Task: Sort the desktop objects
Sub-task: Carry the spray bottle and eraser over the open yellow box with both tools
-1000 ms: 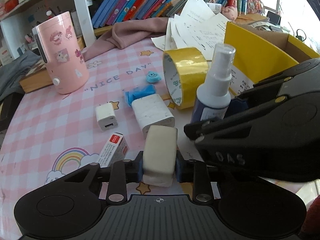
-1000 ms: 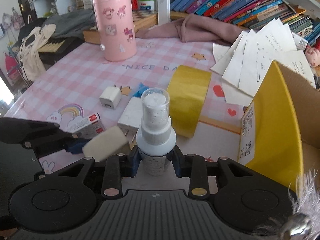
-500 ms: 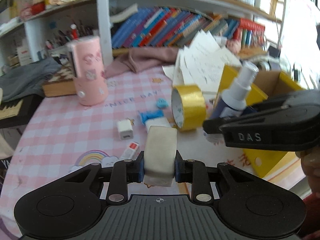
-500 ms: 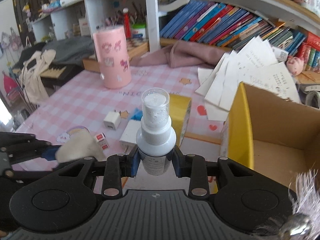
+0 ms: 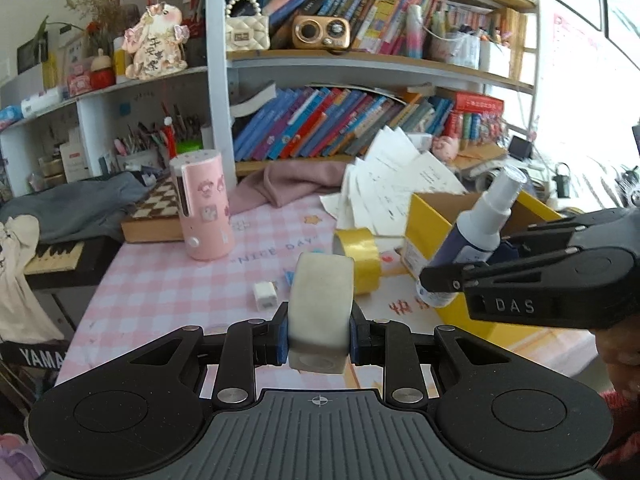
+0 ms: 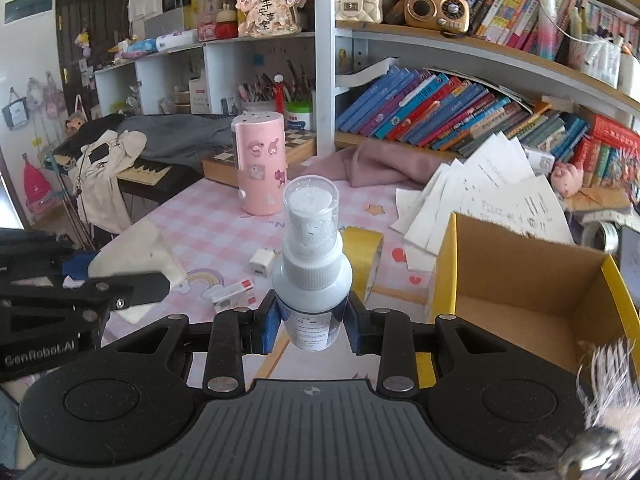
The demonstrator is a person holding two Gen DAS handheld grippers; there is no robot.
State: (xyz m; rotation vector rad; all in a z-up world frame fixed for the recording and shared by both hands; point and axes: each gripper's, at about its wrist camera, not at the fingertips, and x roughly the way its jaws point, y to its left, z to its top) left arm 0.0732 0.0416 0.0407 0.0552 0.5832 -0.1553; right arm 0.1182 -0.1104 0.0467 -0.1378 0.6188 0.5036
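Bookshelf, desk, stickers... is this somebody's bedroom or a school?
Probably a child's room or home study: packed bookshelves, a desk with a pink checked "NICE DAY" cover, and a keyboard piano draped with clothes.

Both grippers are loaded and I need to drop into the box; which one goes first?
Right, probably. The right gripper holds the spray bottle beside the open box; the left gripper, holding the white block, sits farther left.

It was a home study or child's bedroom: ahead of the grippers stood shelves (image 6: 460, 44) crammed with books (image 6: 432, 108), above a pink checked desk mat (image 5: 168, 280); a keyboard (image 6: 148, 172) sat left.
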